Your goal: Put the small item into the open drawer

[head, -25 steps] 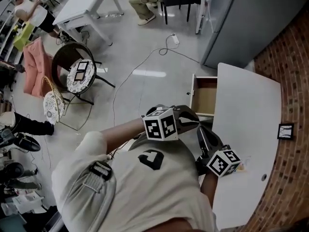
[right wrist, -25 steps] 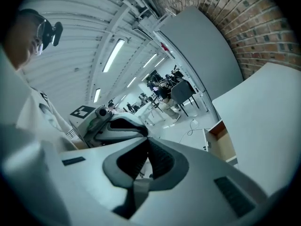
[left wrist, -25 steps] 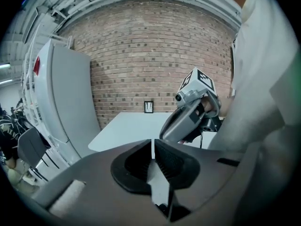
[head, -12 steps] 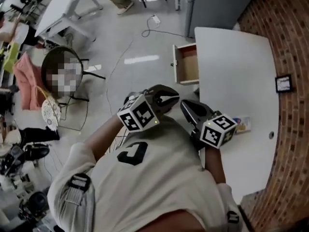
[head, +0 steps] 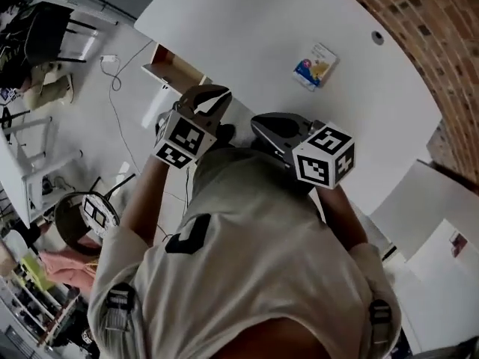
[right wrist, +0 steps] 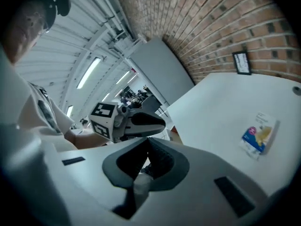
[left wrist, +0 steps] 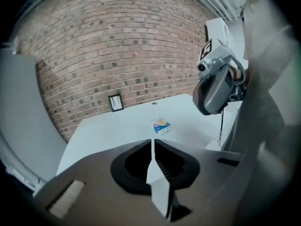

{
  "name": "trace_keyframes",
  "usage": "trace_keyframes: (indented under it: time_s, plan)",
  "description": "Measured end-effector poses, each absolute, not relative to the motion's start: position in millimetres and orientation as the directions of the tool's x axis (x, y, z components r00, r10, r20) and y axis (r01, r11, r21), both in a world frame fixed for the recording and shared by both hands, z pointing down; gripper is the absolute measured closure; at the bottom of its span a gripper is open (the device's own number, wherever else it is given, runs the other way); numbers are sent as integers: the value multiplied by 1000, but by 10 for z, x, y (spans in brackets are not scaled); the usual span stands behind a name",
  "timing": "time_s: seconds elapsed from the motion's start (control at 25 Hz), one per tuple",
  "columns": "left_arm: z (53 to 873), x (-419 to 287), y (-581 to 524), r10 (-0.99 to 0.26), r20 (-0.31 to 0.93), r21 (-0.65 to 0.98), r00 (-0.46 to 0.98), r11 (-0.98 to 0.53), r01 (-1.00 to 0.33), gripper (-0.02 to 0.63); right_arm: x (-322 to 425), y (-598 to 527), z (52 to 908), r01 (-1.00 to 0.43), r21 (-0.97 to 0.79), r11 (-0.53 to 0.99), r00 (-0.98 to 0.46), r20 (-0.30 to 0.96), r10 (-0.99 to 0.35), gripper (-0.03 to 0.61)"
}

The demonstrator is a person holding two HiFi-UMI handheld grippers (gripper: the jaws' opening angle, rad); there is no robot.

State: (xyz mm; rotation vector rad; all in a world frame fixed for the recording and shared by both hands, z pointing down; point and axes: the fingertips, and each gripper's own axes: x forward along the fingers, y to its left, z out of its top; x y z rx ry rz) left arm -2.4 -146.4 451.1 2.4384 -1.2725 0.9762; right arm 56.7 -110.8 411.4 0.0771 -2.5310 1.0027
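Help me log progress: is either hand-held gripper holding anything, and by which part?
Nothing. The left hand-held gripper and right hand-held gripper are shut and empty; the small packet lies on the table.

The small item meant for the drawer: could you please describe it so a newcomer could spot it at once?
Find the white table beside the brick wall. The small item lies flat on its top. It is a white packet with blue and yellow print, unlike the dark round hole nearby.
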Motion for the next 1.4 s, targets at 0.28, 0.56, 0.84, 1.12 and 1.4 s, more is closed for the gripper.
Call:
trace_keyframes:
  time_s: [0.28,0.56,0.84,1.12,1.4]
  plan:
    - [5442,981,-2202,-425,758,-227,494,-883,-411,563,1426,-1179,4301,-470,-661,585,-870,457,-183,577]
    - [6186,1501,-2548,-362,829,-305,426,-931,-199,526,1918,-971,4432,-590,-690,419,-806,478,-349,577]
    - [6507,1539,-2587,-330,862,-308,385,-944,-121,526,2010,-844,4505,-614,-699,367,-783,477,-400,577]
    - [6518,1543,-2594,-323,860,-292,395,-946,-139,592,1938,-790,4462,-614,-693,378,-784,476,-399,577]
    - [6348,1545,-2514,-305,845,-224,440,-948,-226,606,1888,-766,4358,-613,-675,410,-786,473,-397,577]
